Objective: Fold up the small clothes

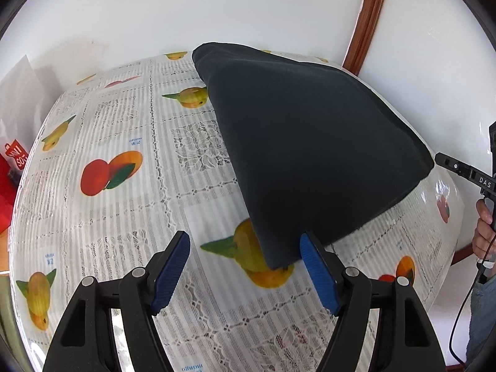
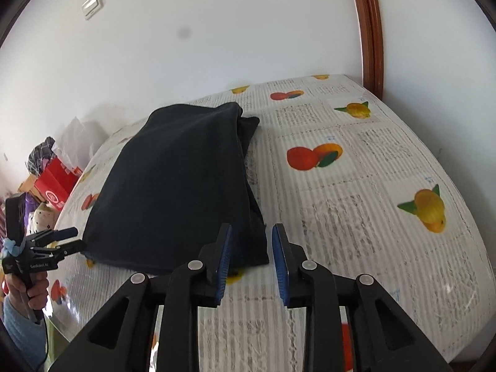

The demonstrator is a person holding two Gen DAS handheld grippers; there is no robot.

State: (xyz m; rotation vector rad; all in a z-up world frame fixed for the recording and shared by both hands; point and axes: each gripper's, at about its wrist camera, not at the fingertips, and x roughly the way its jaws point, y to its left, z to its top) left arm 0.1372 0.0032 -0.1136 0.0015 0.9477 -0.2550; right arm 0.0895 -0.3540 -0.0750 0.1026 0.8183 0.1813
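Note:
A dark navy folded garment [image 1: 303, 142] lies flat on the fruit-print tablecloth [image 1: 117, 223]. My left gripper [image 1: 245, 248] is open and empty, just in front of the garment's near corner. In the right wrist view the same garment [image 2: 176, 186] lies folded in layers, with a lower layer showing at its right edge. My right gripper [image 2: 251, 241] is open and empty, its jaws standing just before the garment's near right corner. The left gripper also shows in the right wrist view [image 2: 59, 241] at the garment's left corner. The right gripper's tip [image 1: 458, 167] shows at the right edge of the left wrist view.
The table stands against a white wall with a brown door frame [image 2: 369, 31] at the right. A red box [image 2: 55, 183] and a pile of clutter [image 2: 43, 155] sit beyond the table's left end. The table's edge [image 1: 440, 266] drops off nearby.

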